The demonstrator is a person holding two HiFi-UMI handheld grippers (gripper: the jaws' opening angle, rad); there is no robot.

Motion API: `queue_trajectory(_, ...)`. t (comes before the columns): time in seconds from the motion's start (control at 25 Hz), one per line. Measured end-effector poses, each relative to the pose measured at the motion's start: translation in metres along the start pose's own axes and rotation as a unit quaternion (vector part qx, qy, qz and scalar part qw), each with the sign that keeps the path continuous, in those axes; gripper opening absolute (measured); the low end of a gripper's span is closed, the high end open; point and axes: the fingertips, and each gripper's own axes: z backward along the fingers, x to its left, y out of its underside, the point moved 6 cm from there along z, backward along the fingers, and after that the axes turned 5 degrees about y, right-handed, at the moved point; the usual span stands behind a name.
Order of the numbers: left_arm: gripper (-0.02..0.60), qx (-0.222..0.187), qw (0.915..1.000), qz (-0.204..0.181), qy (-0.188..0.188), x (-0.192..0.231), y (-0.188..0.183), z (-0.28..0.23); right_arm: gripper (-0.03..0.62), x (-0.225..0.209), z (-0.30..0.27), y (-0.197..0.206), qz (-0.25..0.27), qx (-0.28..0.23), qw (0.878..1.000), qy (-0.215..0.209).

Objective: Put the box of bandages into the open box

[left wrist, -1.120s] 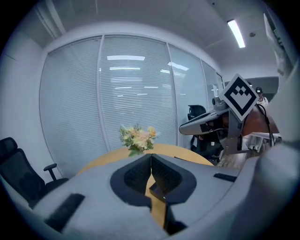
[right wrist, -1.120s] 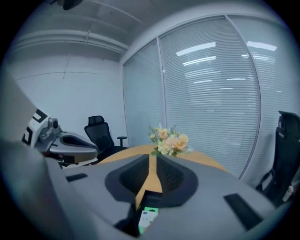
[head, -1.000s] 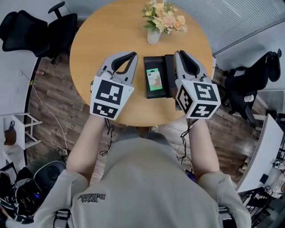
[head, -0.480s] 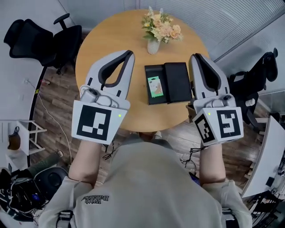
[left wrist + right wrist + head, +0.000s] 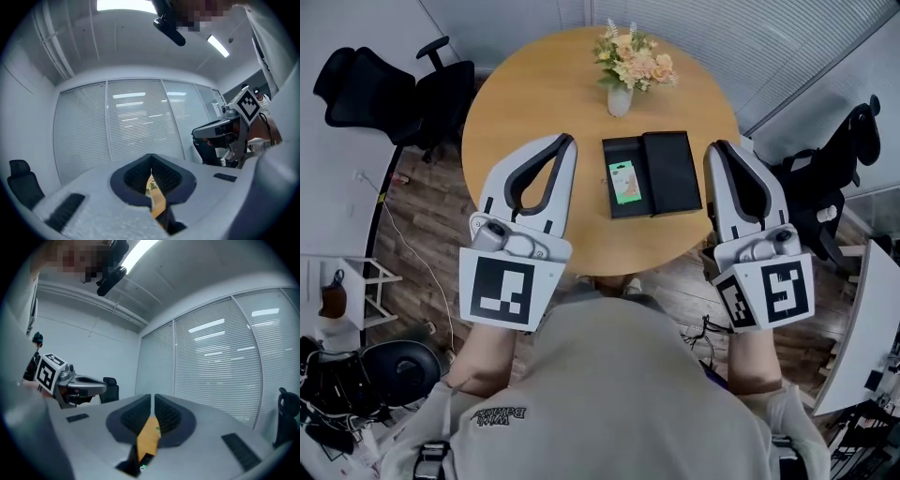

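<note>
Bandage box (image 5: 625,181): small green-and-white carton, lying flat in the left half of the open box (image 5: 623,148); print too small to read.
Open box: black and shallow, near the middle of the round wooden table (image 5: 534,94); right half (image 5: 673,173) spread flat beside the tray, probably a hinged lid.
Left gripper (image 5: 566,142): jaws closed tip to tip with nothing between them, held above the near-left table edge, well apart from the box.
Right gripper (image 5: 720,150): jaws together but for a thin slit, empty, held off the table's right edge, also clear of the box.
Task status: judged complete as things lie, with the carton inside the tray and neither gripper on it.
Handling, weight: likely very light; thin cardboard, easily lifted by one gripper.
Handling, stiffness: walls probably yield under a hard squeeze, so a gentle closing force is advisable.
Handling, surface: printed card, likely somewhat smooth, so some slip is possible under a weak pinch.
Grasp site: across the two long edges near mid-length; tray walls close beside it, so approach from above.
Bystander: vase of flowers (image 5: 622,94) at the far edge, clear of the box.
</note>
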Motion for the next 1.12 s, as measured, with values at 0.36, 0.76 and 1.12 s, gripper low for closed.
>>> queue_trajectory(0.36,0.021,0.017,0.9997,0.009,0.011,-0.019,0.014,0.004,0.044,0.004,0.02,0.022,0.012,0.025,1.0,-0.012)
queue_trajectory(0.76,0.021,0.025,0.9996,0.005,0.009,-0.029,0.019,0.006,0.043,0.005,0.028,0.028,0.012,0.031,0.999,-0.018)
queue_trajectory(1.12,0.021,0.03,0.9994,0.009,0.014,-0.036,0.022,0.007,0.043,0.007,0.031,0.025,0.011,0.026,0.999,-0.021)
